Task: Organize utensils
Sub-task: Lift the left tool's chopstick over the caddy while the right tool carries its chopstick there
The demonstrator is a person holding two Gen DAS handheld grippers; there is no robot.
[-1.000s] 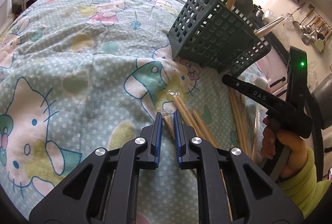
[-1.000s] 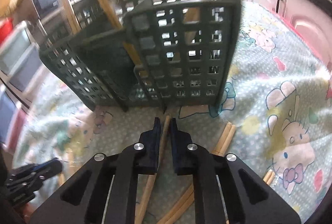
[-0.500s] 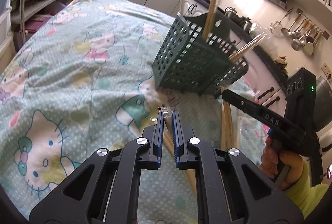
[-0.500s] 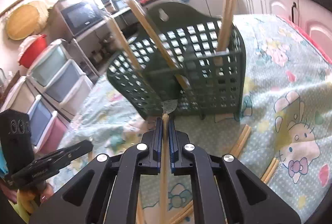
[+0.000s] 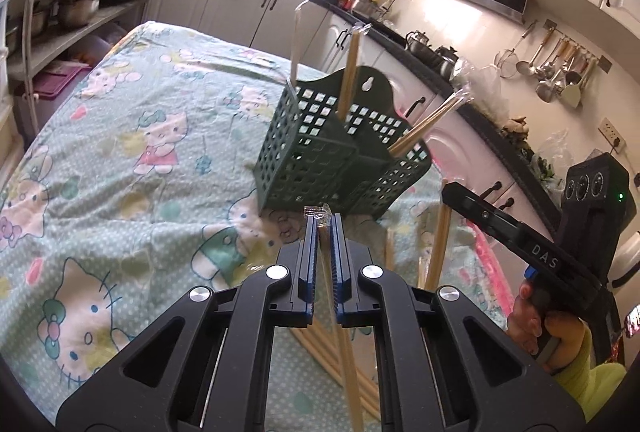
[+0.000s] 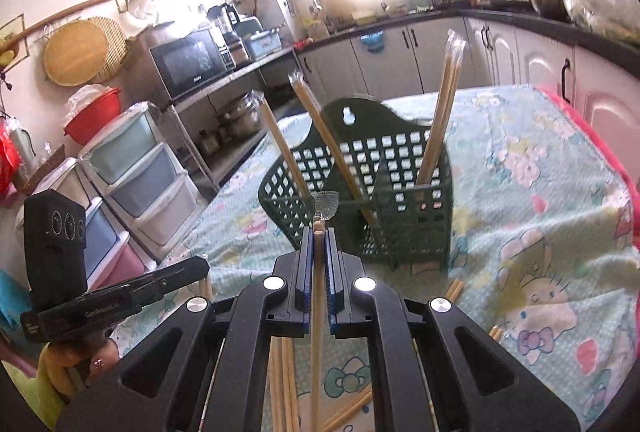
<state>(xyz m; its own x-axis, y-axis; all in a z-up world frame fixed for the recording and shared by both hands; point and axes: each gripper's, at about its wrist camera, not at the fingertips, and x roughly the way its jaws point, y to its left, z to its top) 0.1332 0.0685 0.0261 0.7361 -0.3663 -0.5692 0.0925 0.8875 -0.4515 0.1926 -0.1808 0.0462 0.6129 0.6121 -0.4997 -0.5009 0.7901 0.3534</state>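
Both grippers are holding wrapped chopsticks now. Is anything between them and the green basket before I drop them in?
Nothing visible blocks either path. The left gripper and right gripper each clamp a plastic-wrapped wooden chopstick pair, raised off the patterned cloth. The green lattice utensil basket stands just ahead; wrapped pairs already inside lean across its openings.
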